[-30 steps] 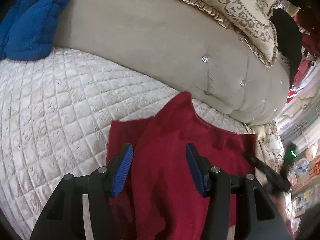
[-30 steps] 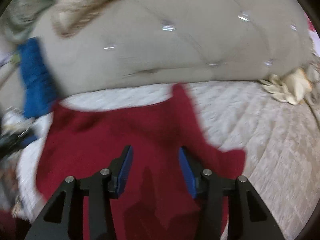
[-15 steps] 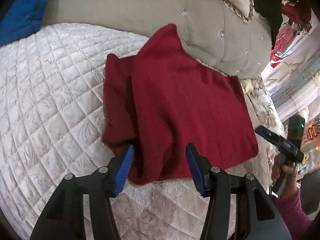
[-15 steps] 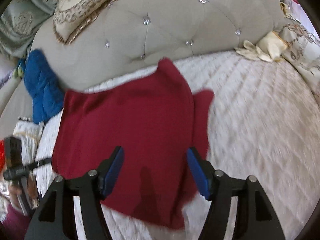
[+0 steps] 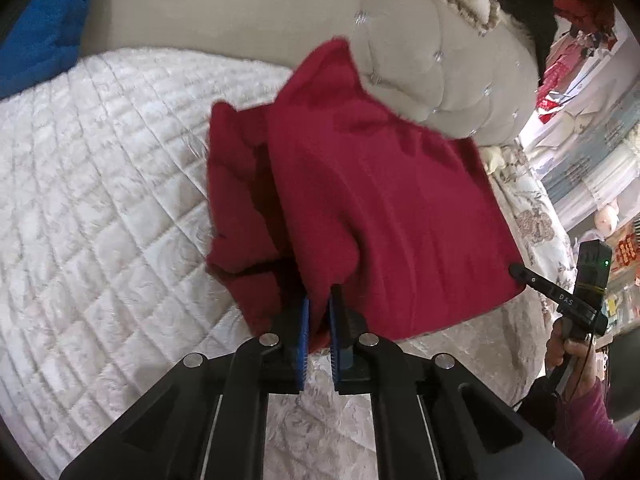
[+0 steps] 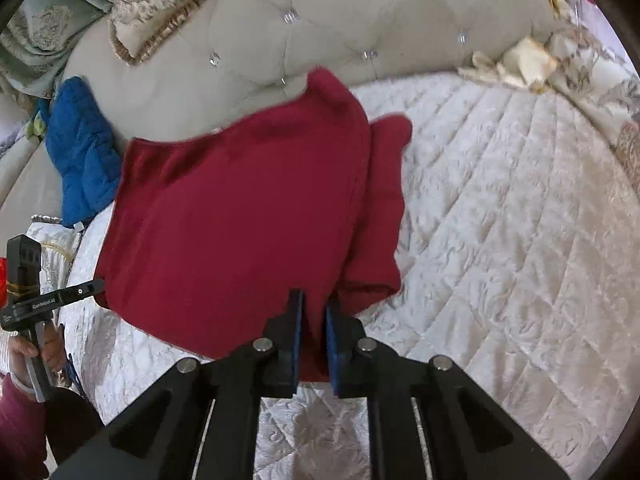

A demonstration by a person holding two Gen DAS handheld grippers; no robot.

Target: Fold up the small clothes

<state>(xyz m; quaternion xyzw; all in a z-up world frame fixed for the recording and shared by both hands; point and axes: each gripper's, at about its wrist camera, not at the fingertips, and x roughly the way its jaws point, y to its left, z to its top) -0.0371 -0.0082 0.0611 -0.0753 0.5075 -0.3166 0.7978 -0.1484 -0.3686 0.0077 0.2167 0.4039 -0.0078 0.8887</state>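
A small dark red garment [image 5: 384,208] lies on the white quilted bed, its far end against the beige tufted headboard, one sleeve folded under along its side. My left gripper [image 5: 319,316] is shut on the garment's near left corner. My right gripper [image 6: 314,320] is shut on the near right corner of the same garment [image 6: 240,216]. The right gripper also shows in the left wrist view [image 5: 516,270] at the garment's corner, and the left gripper shows in the right wrist view [image 6: 98,282].
The white quilted bed cover [image 6: 500,240] spreads to both sides. A beige tufted headboard [image 6: 340,12] stands behind. A blue quilted item [image 6: 80,148] lies at the left, an embroidered pillow [image 6: 160,0] on the headboard, and a crumpled cream cloth [image 6: 516,62] at the far right.
Both grippers were open over the garment. They pulled back to its near edge and have closed on the two near corners.
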